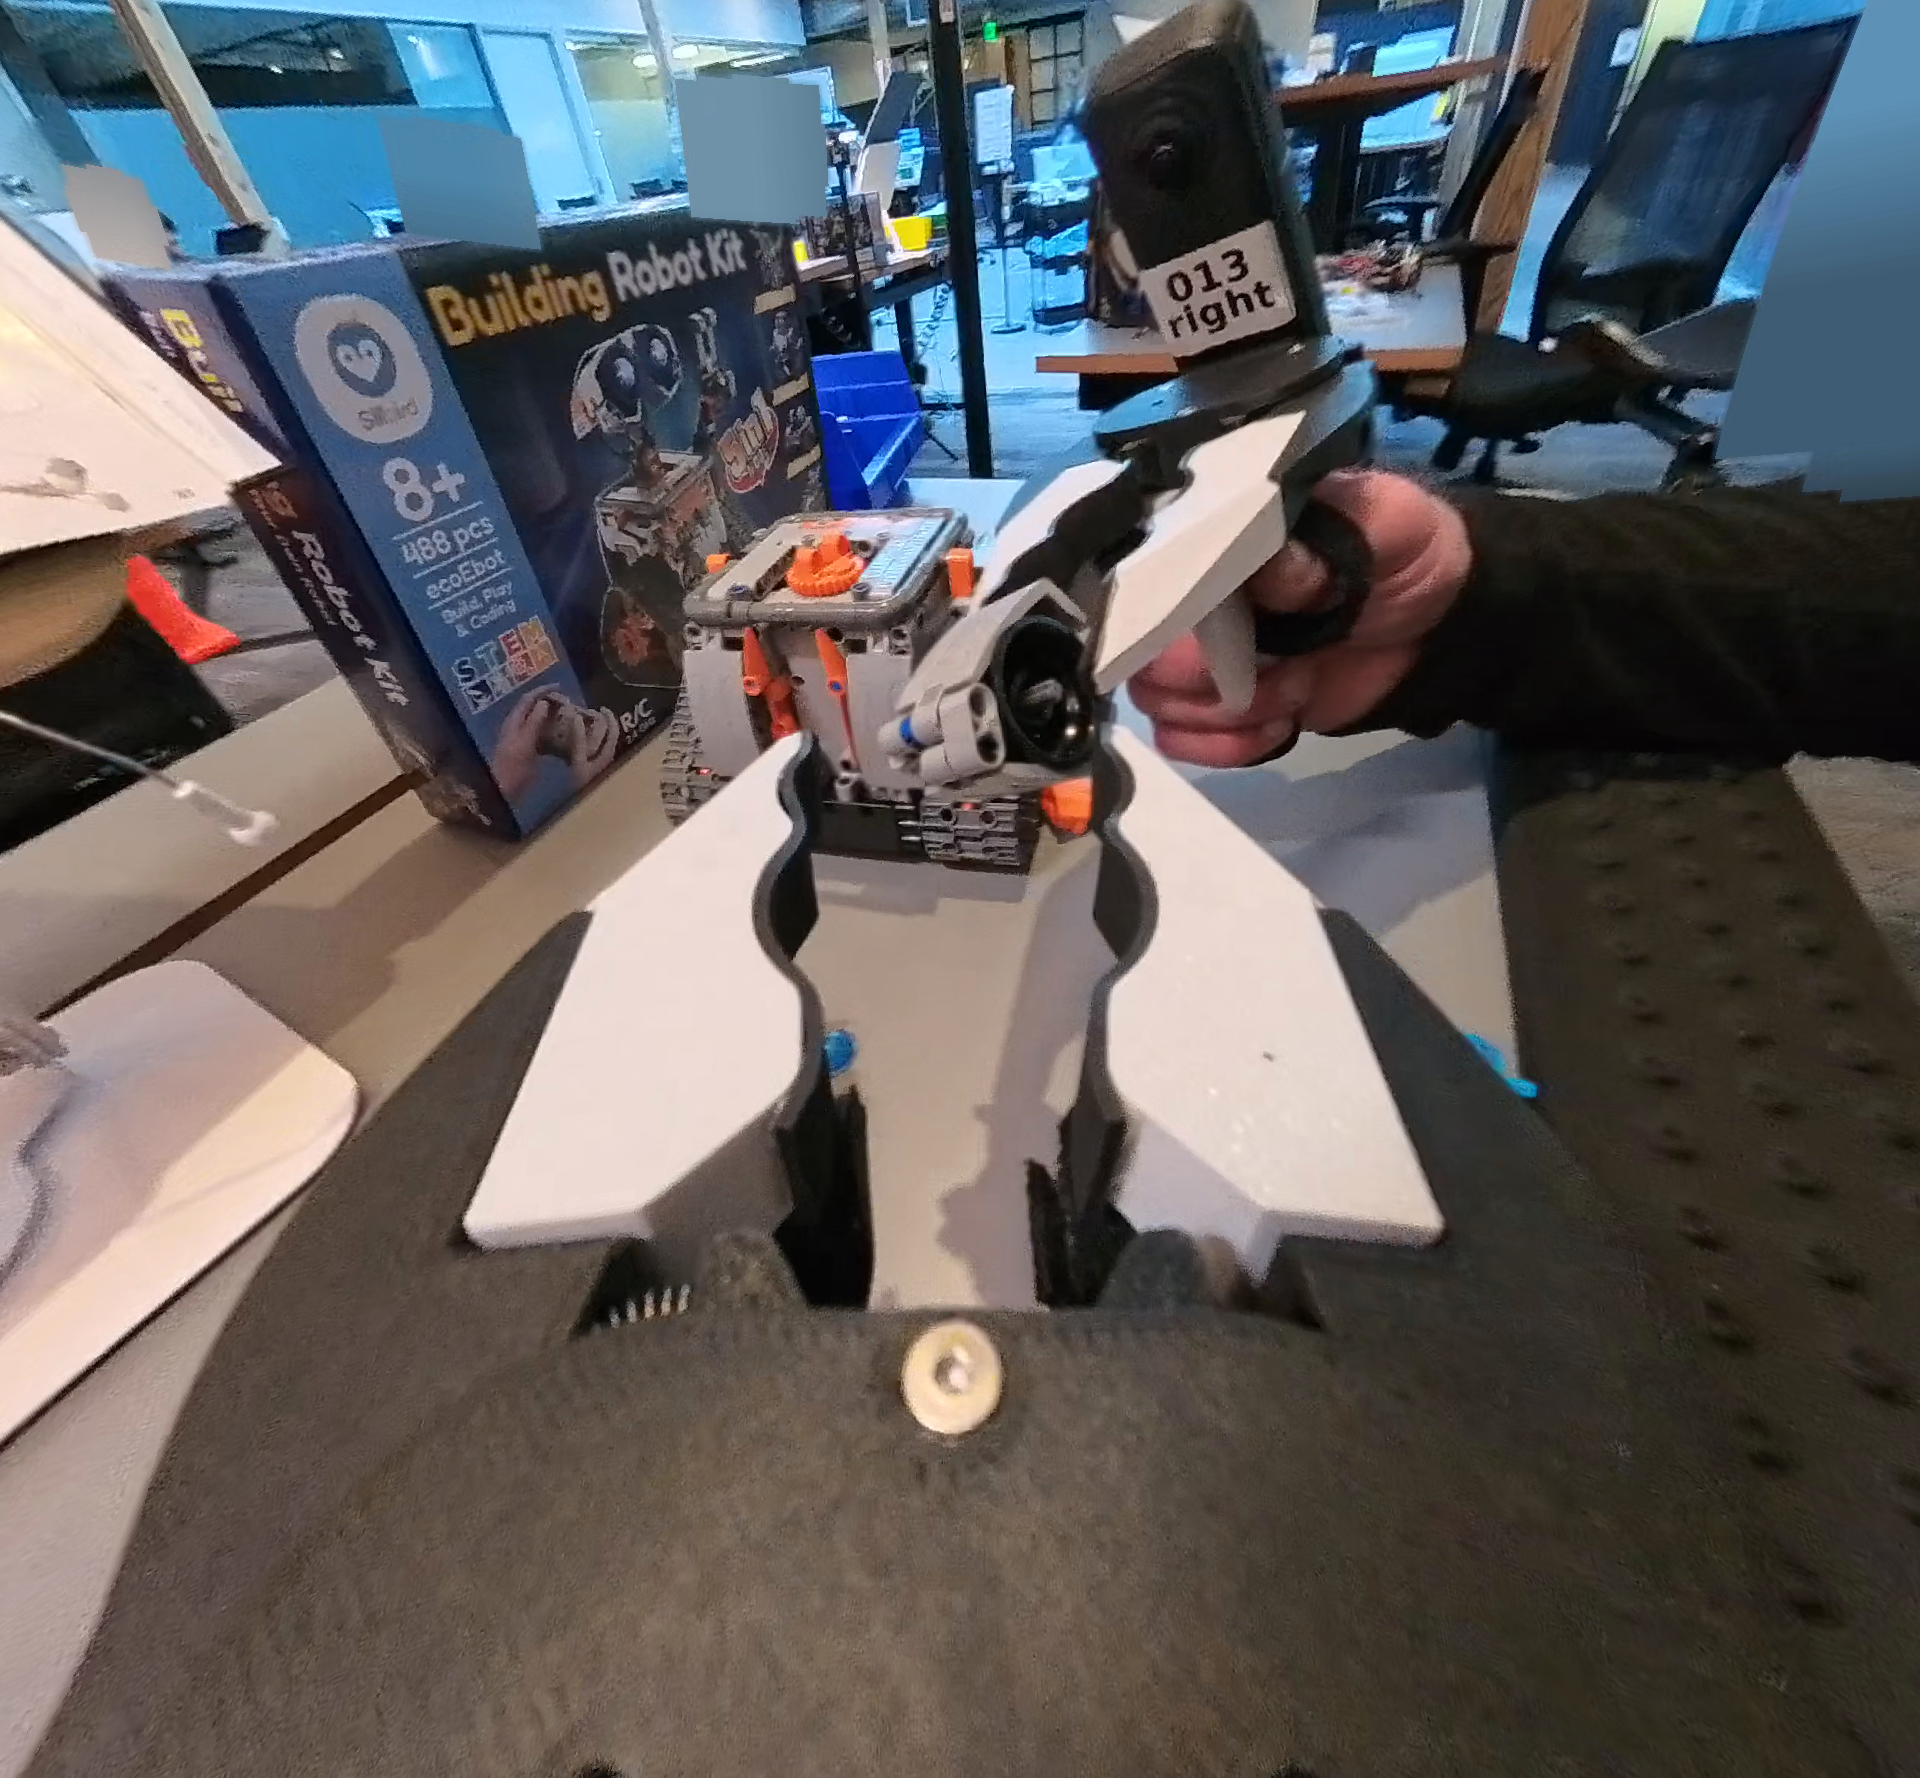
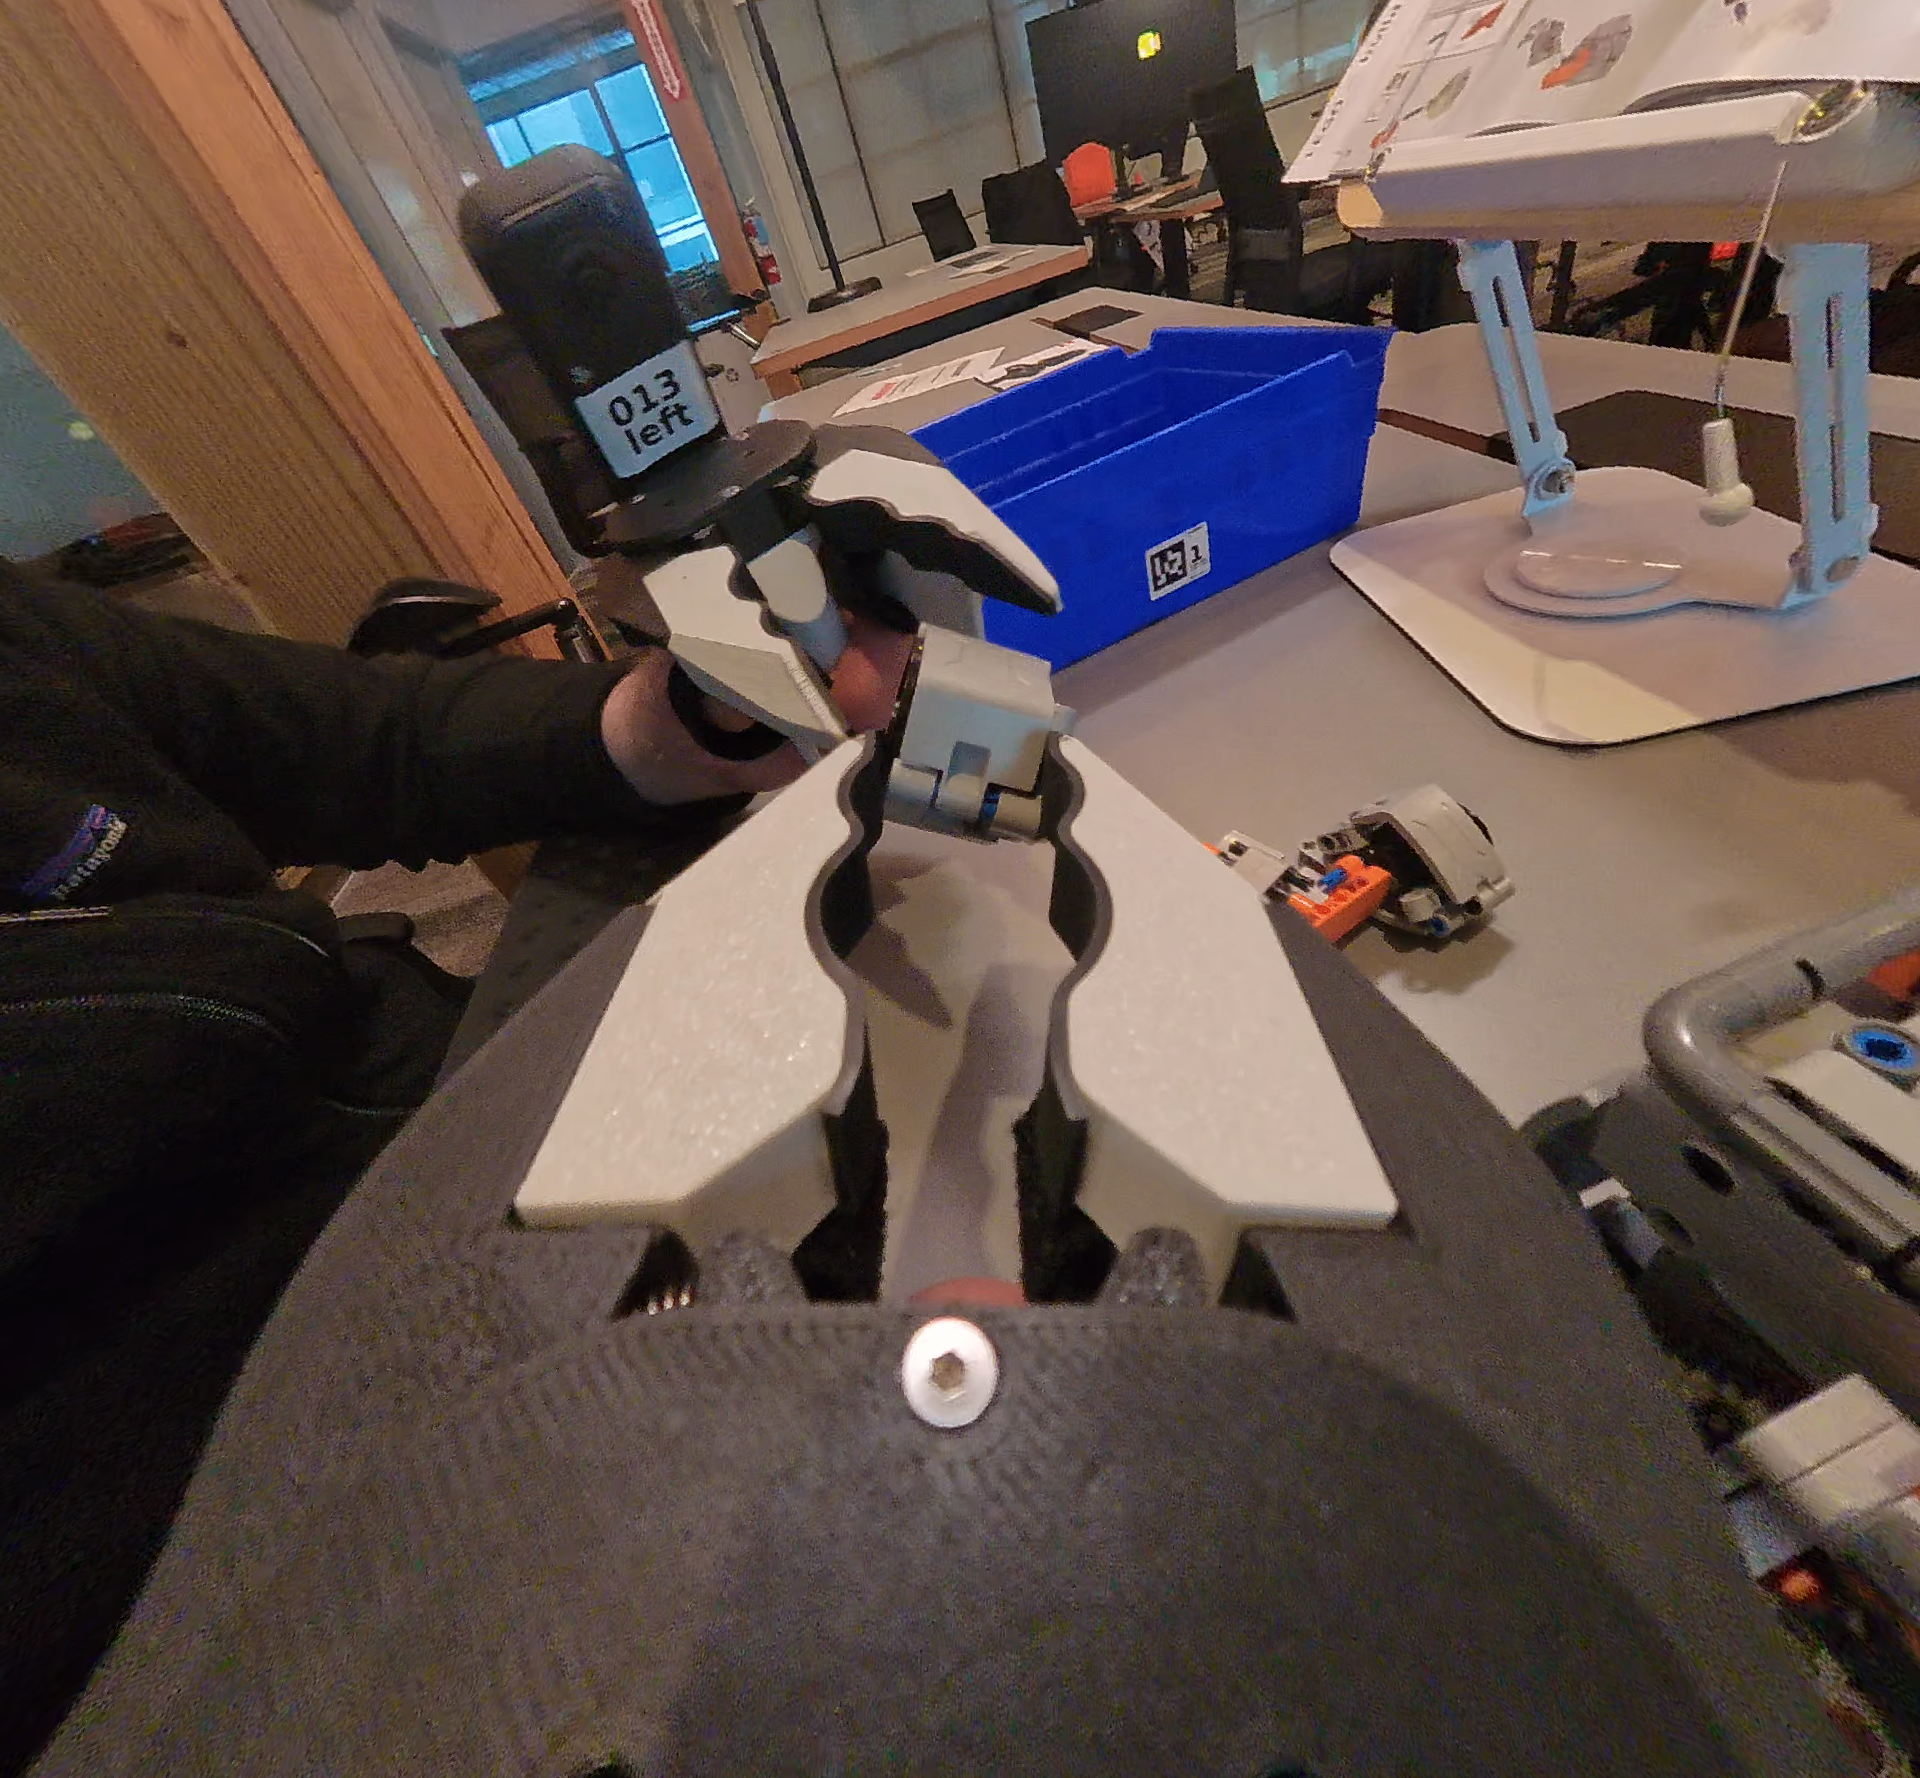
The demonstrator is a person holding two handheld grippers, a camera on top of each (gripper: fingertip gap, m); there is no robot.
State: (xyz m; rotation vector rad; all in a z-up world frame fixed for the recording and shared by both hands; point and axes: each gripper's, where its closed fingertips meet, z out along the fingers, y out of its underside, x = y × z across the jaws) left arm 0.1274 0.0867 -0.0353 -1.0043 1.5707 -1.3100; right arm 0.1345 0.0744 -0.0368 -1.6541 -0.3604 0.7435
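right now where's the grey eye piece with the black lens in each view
Left wrist view: eye piece at centre, above the left gripper, pinched in the right gripper.
Right wrist view: eye piece at centre, at its own fingertips.
Shared landmark: blue bin.

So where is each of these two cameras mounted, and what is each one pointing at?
Left wrist view: sits on the left gripper, facing the toy robot, kit box and the right gripper; a hand shows.
Right wrist view: sits on the right gripper, facing the left gripper, blue bin and book stand; a hand shows.
Shared: the grey eye piece between them.
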